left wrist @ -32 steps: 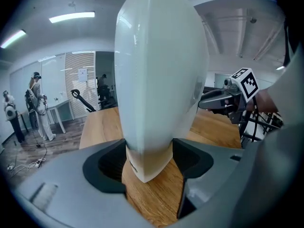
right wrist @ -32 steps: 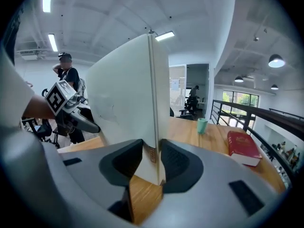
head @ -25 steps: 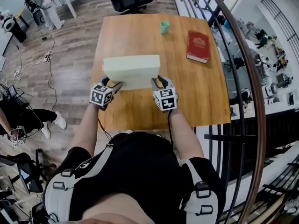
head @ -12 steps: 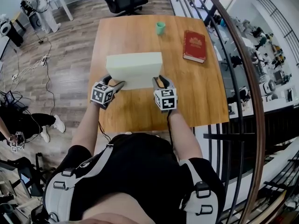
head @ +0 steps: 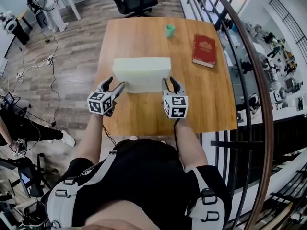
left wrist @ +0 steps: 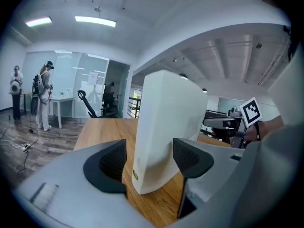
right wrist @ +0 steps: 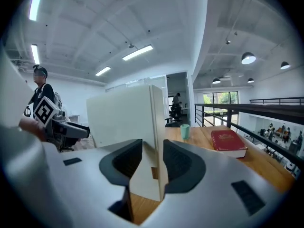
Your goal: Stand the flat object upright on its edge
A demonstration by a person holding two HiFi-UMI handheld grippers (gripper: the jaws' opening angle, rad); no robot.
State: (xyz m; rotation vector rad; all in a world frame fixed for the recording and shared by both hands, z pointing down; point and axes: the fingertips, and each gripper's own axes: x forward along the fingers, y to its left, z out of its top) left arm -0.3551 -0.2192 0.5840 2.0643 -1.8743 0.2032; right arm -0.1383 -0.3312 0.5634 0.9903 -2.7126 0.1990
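We can't read the red book (right wrist: 229,141)'s cover, and the right gripper (right wrist: 153,158) hides much of the box (right wrist: 123,118)'s bottom edge.

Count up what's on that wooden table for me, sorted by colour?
Cream: 1, the box
Red: 1, the book
Green: 1, the cup
Total: 3
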